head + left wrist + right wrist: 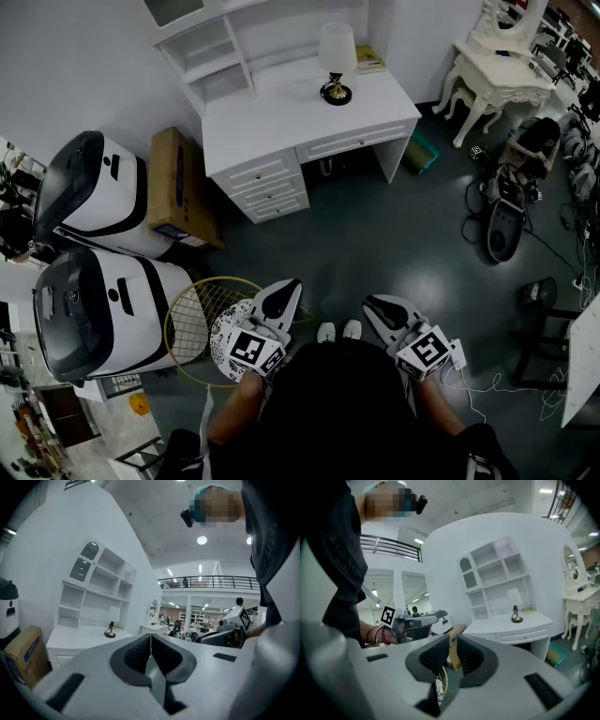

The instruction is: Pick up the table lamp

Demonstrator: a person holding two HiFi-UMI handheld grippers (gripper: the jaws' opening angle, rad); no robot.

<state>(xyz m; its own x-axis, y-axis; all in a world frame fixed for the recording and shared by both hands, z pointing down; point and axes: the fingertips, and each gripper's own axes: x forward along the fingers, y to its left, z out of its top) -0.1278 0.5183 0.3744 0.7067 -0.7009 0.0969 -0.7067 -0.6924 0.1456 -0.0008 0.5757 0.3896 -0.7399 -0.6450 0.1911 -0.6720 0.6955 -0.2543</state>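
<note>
The table lamp (336,61), white shade on a dark stem with a brass foot, stands upright on the white desk (281,117) at the far side of the room. It shows small in the left gripper view (110,630) and in the right gripper view (515,613). Both grippers are held close to my body, far short of the desk. My left gripper (281,295) (150,635) is shut, its jaws meeting with nothing between them. My right gripper (380,305) (453,639) stands a narrow gap open and holds nothing.
A cardboard box (178,187) leans left of the desk. Two white-and-black machines (94,197) (94,314) and a racket (202,314) lie on the left. An ornate white dressing table (497,75), a crouching person (534,145) and cables are on the right. A book (369,59) lies beside the lamp.
</note>
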